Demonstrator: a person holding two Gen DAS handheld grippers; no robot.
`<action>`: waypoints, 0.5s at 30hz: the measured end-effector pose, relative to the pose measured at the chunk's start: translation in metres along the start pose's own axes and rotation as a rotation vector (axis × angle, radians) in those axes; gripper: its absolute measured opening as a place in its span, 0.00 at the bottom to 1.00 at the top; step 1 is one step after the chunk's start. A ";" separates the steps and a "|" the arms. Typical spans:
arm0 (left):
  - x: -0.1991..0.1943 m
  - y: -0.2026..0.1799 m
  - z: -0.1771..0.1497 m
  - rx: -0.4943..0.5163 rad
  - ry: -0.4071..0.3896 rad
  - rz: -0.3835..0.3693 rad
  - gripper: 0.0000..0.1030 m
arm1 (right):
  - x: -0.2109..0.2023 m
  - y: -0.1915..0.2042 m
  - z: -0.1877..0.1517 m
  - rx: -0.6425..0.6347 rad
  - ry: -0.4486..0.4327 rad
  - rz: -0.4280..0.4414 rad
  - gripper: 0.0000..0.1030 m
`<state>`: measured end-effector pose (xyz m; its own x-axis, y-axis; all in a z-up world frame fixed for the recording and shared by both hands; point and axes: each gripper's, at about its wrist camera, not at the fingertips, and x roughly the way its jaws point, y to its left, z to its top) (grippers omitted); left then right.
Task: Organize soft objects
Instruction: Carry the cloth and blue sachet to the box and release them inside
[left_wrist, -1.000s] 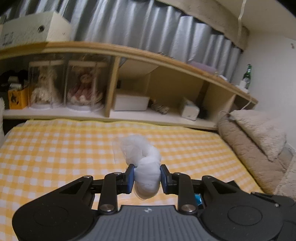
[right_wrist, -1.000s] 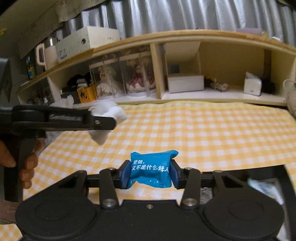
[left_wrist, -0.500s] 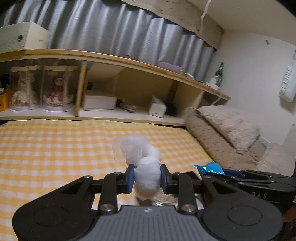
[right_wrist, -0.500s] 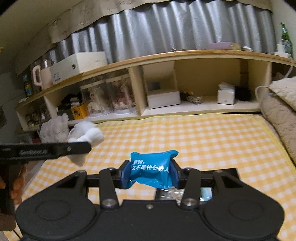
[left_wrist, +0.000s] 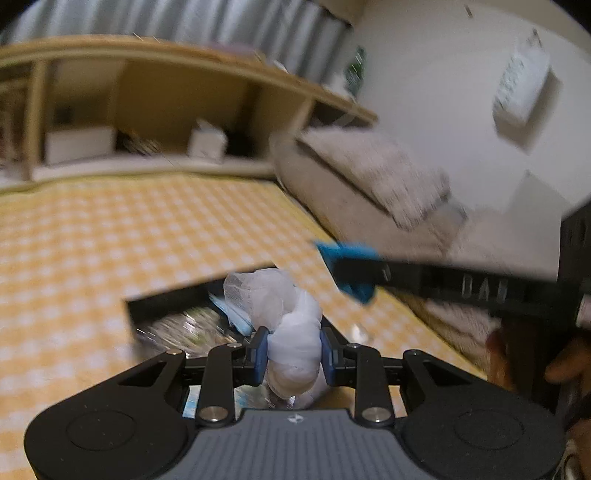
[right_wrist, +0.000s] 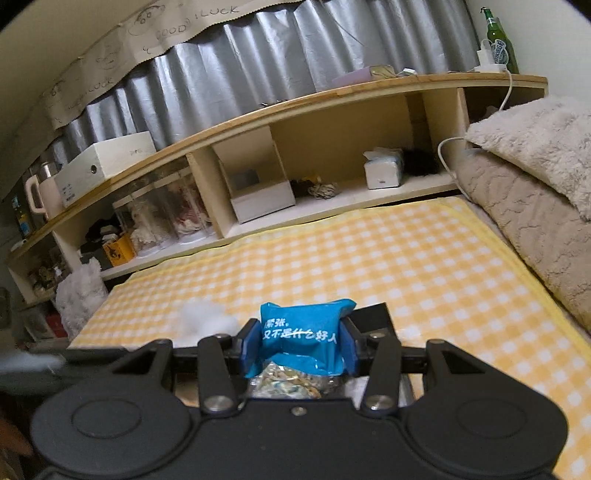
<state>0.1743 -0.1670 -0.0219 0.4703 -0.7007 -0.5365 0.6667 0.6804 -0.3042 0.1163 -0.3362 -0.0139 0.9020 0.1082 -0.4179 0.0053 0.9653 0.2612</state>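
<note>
My left gripper (left_wrist: 294, 350) is shut on a white gauze roll (left_wrist: 291, 332) and holds it above a black box (left_wrist: 166, 301) on the yellow checked cloth. The box holds shiny packets (left_wrist: 181, 330). My right gripper (right_wrist: 297, 345) is shut on a blue tissue packet (right_wrist: 301, 334) with white writing, above the same box (right_wrist: 373, 314). In the left wrist view the right gripper (left_wrist: 351, 273) reaches in from the right with the blue packet (left_wrist: 347, 253). The gauze roll shows blurred in the right wrist view (right_wrist: 207, 321).
A wooden shelf unit (right_wrist: 332, 107) runs along the far edge of the cloth with boxes and doll cases. Beige pillows (right_wrist: 535, 173) lie on the right. A white fluffy object (right_wrist: 79, 291) stands at the left edge.
Both grippers have swung right and lowered over the black box, still holding their objects. The left wrist view is now blurred by the motion.
</note>
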 end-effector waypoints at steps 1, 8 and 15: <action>0.009 -0.001 -0.002 0.004 0.020 -0.012 0.29 | 0.001 -0.002 0.000 0.005 0.001 -0.003 0.45; 0.063 -0.009 -0.007 0.076 0.151 -0.129 0.29 | 0.024 -0.026 -0.004 0.100 0.076 0.002 0.45; 0.090 -0.006 -0.005 0.115 0.211 -0.187 0.29 | 0.052 -0.040 -0.005 0.159 0.136 -0.001 0.45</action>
<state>0.2096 -0.2329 -0.0722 0.2108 -0.7431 -0.6351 0.7973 0.5066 -0.3281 0.1610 -0.3676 -0.0503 0.8357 0.1482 -0.5289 0.0845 0.9168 0.3903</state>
